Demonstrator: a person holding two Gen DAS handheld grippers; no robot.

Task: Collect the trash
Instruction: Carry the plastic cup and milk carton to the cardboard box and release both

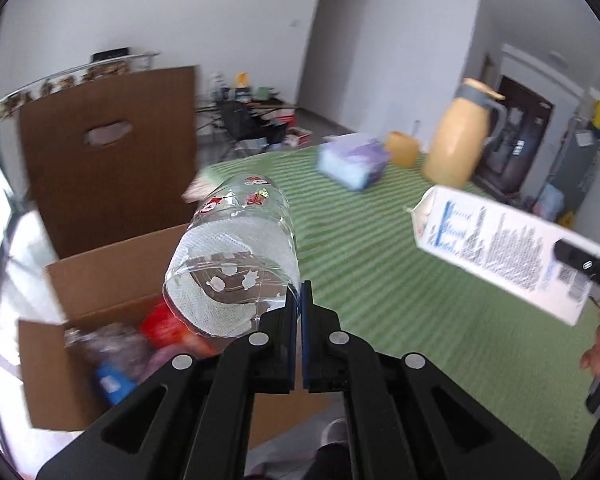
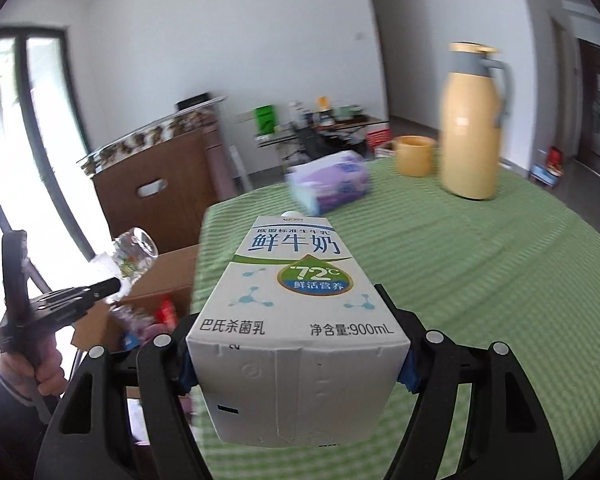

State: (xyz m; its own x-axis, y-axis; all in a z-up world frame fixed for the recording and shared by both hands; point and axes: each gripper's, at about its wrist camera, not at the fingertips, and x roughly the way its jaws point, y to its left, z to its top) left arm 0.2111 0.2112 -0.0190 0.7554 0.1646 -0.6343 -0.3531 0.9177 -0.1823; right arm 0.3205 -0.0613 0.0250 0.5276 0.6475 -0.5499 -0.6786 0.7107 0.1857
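Open cardboard box (image 1: 100,280) beside the surface (image 1: 380,280) holds mixed wrappers. Left gripper (image 1: 301,296) pinches a clear plastic cup (image 1: 236,260) by its rim above the box. Right gripper (image 2: 296,364) clamps a milk carton (image 2: 296,320).

1. Green-and-white striped tablecloth (image 2: 480,280) covered the table; motion blur throughout.
2. Tall pale-yellow thermos jug with grey lid and handle (image 2: 470,128) stood upright at the far side of the cloth.
3. Squat yellow mug (image 2: 414,156) stood just beside the jug, on its left in the right wrist view.
4. Soft pack of tissues in lilac-and-blue wrap (image 1: 354,162) lay on the cloth, near the mug, closer to the table's left edge.
5. Dark brown wooden board with an oval hand cut-out (image 1: 108,184) stood beyond the table's left end.
6. Cluttered low table (image 2: 320,128) stood against the far white wall.
7. Dark-framed window (image 2: 40,152) was bright, overexposed.
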